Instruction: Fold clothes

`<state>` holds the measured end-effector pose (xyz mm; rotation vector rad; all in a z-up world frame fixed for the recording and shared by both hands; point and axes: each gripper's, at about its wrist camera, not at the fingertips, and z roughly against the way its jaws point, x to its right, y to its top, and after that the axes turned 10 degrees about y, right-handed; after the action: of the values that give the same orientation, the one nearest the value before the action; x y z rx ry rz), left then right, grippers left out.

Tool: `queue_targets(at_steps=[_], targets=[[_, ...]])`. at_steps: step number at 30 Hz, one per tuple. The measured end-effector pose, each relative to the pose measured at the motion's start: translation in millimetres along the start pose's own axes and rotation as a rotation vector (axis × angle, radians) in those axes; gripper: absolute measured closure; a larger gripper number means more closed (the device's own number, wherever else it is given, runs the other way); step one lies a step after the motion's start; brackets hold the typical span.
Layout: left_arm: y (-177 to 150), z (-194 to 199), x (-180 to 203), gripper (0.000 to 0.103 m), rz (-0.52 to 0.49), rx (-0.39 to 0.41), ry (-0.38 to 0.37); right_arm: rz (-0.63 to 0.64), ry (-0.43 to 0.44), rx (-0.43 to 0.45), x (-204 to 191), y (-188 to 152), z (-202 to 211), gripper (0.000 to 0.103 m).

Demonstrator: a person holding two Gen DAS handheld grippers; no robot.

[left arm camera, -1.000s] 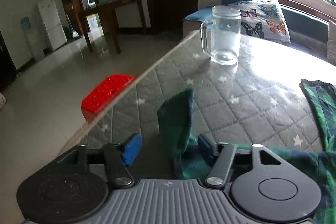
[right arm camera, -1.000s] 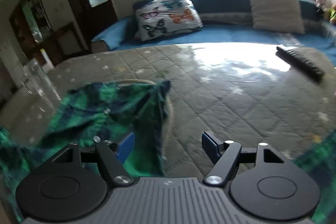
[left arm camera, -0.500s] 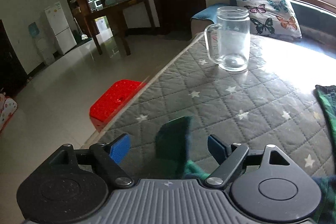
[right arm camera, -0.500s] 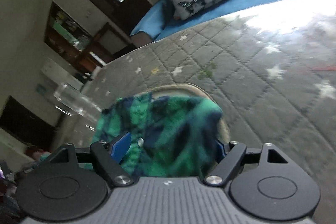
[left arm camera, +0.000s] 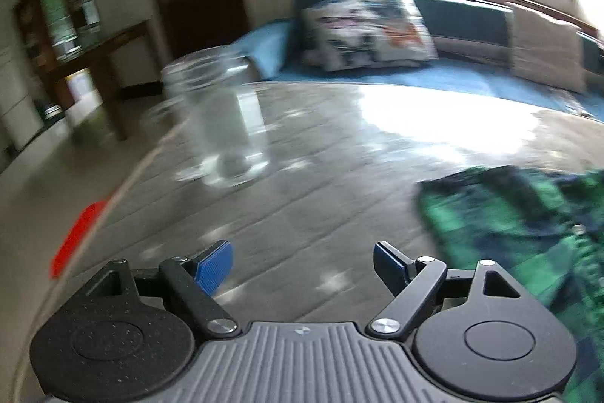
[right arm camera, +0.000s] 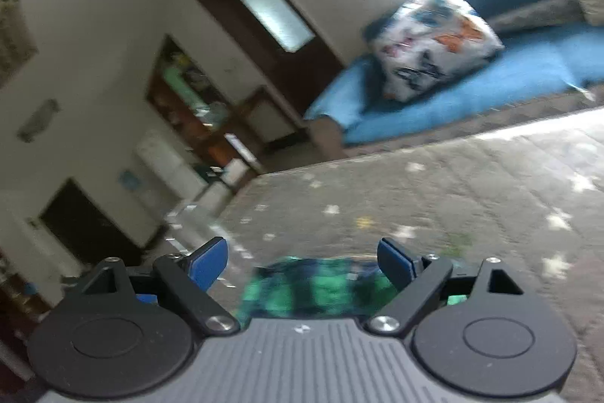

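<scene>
A green and dark-blue checked garment (left arm camera: pixel 528 229) lies on the grey quilted table (left arm camera: pixel 321 184) at the right of the left wrist view. My left gripper (left arm camera: pixel 302 261) hangs over bare quilt to the garment's left, open, with nothing between its blue pads. In the right wrist view a fold of the same garment (right arm camera: pixel 321 286) lies low on the table, below and behind the gap of my right gripper (right arm camera: pixel 302 261). Its jaws are opening and the pads do not press on the cloth.
A clear glass mug (left arm camera: pixel 219 123) stands near the table's left edge. A red stool (left arm camera: pixel 75 237) sits on the floor beyond that edge. Behind the table a blue couch (right arm camera: pixel 472 89) carries a butterfly cushion (left arm camera: pixel 366 25) and a beige cushion (left arm camera: pixel 543 48).
Both grippers let go of the checked cloth and spread wider. The left one swung right, so the cloth fold left its gap; the right one turned left and its cloth sank lower.
</scene>
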<state>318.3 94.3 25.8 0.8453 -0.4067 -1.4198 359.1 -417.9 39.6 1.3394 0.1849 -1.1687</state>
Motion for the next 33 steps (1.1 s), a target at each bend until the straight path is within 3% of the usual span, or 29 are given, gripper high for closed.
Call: queue_targets(at_steps=[4,7,11,13,17,20,22,23,24,26,29,33], targets=[[20,-28,35,0.021,-0.03,-0.043,-0.115,-0.077,-0.129,-0.004,28,-1,4,0.02],[27,-50,54,0.023,-0.029,-0.08,-0.144,-0.163,-0.168,-0.039,51,-9,6,0.024],[32,-73,67,0.03,-0.01,-0.12,-0.197,-0.231,-0.142,-0.073,65,-28,8,0.025],[32,-81,72,0.04,-0.003,-0.135,-0.206,-0.269,-0.128,-0.085,71,-34,5,0.026],[33,-83,77,0.045,-0.009,-0.106,-0.219,-0.358,-0.094,-0.105,82,-41,-7,0.03],[36,-84,80,0.066,-0.012,-0.09,-0.241,-0.412,-0.052,-0.094,90,-43,-14,0.04],[38,-85,83,0.089,-0.007,-0.088,-0.273,-0.445,-0.007,-0.065,96,-43,-17,0.055],[38,-85,85,0.092,0.0,-0.089,-0.287,-0.455,0.009,-0.046,98,-41,-19,0.06],[38,-85,85,0.097,0.004,-0.084,-0.295,-0.457,0.02,-0.026,99,-40,-18,0.063],[38,-81,85,0.098,0.011,-0.058,-0.312,-0.422,0.033,0.005,94,-35,-17,0.075],[39,-71,83,0.099,0.019,-0.017,-0.337,-0.33,0.076,0.024,73,-27,-12,0.083],[42,-57,75,0.1,0.024,0.04,-0.356,-0.137,0.118,-0.057,27,-26,-18,0.09]])
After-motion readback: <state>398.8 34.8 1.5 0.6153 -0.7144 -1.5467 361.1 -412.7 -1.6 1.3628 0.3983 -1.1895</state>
